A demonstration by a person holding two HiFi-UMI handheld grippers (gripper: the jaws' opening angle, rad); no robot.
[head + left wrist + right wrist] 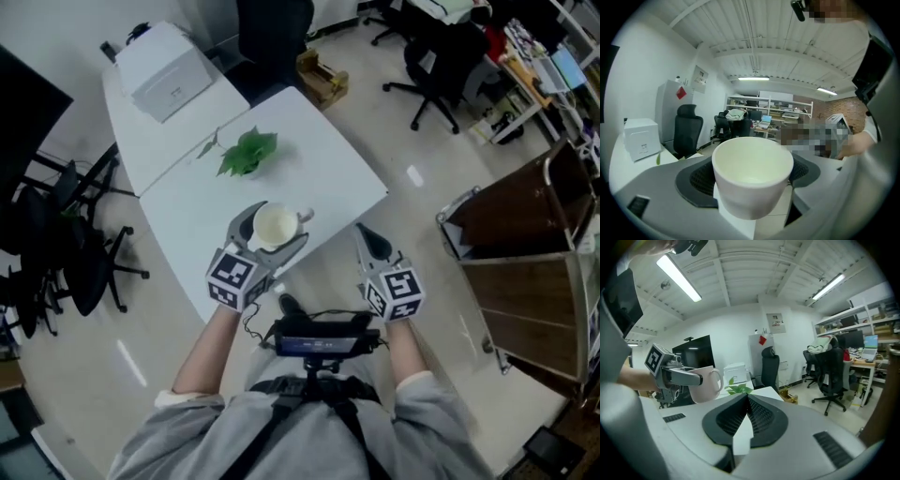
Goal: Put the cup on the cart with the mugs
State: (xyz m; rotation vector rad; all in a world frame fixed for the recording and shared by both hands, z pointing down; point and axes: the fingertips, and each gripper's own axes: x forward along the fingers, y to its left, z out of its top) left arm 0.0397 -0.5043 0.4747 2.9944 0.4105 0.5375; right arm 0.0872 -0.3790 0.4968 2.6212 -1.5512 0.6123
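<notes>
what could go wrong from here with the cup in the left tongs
The cup is held in the left tongs by its smooth, tapered wall only; a tilt or jolt could let it slip. Its handle sticks out sideways and might clip the metal frame of the cart on the right. The right tongs are shut and empty, so nothing backs up the grip.

Open floor (pixel 422 220) lies between the white table (pixel 323 173) and the cart (pixel 511 220); a plant (pixel 248 152) occupies the tabletop; office chairs (pixel 66 258) crowd its left side.
</notes>
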